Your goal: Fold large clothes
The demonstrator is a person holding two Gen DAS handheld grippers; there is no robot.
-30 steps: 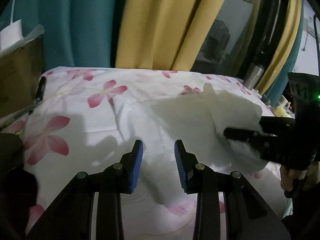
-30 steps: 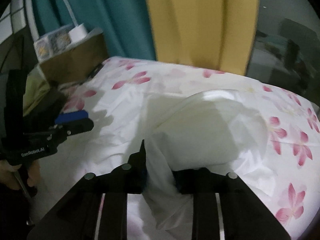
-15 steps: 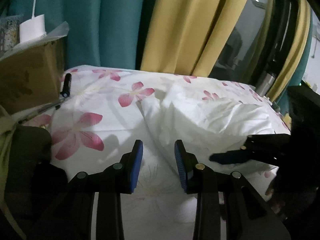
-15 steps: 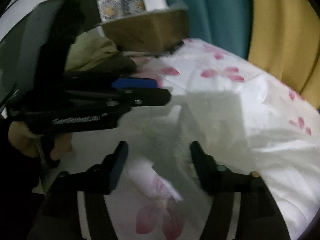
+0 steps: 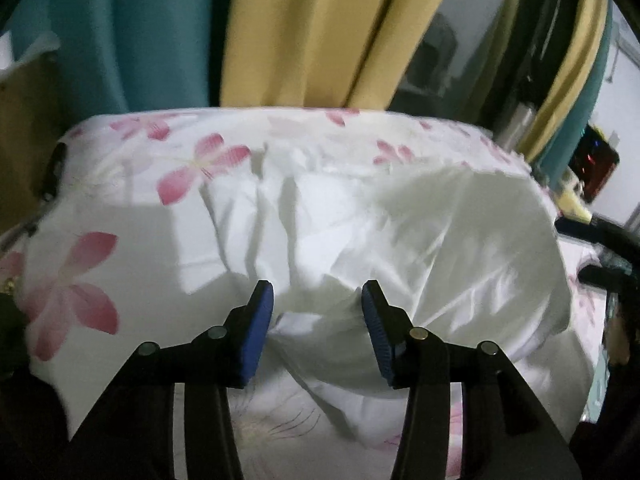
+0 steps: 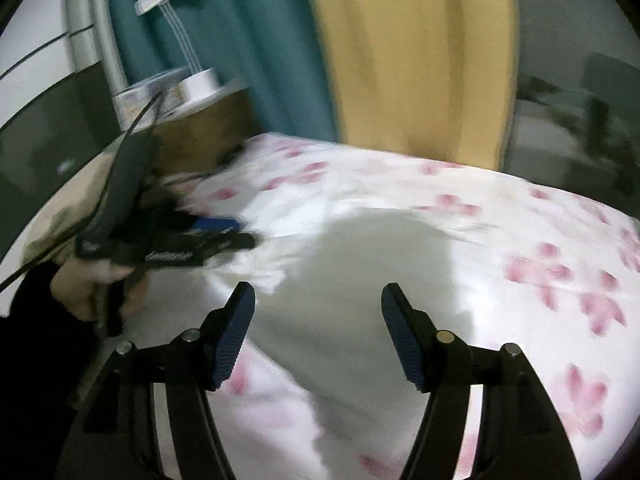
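Observation:
A crumpled white garment [image 5: 420, 248] lies heaped on a bed sheet [image 5: 120, 216] printed with pink flowers. My left gripper [image 5: 316, 292] hovers at the garment's near edge. Its jaws are opening, with a low fold of the cloth between them and the pads clear of it. In the right wrist view my right gripper [image 6: 318, 294] stands wide open above the shaded white garment [image 6: 360, 264], holding nothing. The left gripper [image 6: 224, 236] shows there at the left, in a person's hand [image 6: 84, 288]. Part of the right gripper [image 5: 600, 236] shows at the left wrist view's right edge.
Teal curtains [image 5: 132, 40] and yellow curtains [image 5: 320, 32] hang behind the bed. A brown box [image 6: 208, 128] with a white lamp [image 6: 200, 80] stands at the bed's far left. A dark window [image 5: 448, 52] and clutter lie to the right.
The right gripper let go of the garment, opened wide and pulled back. The garment dropped into a heap. The left gripper moved in to its near edge and its jaws widened.

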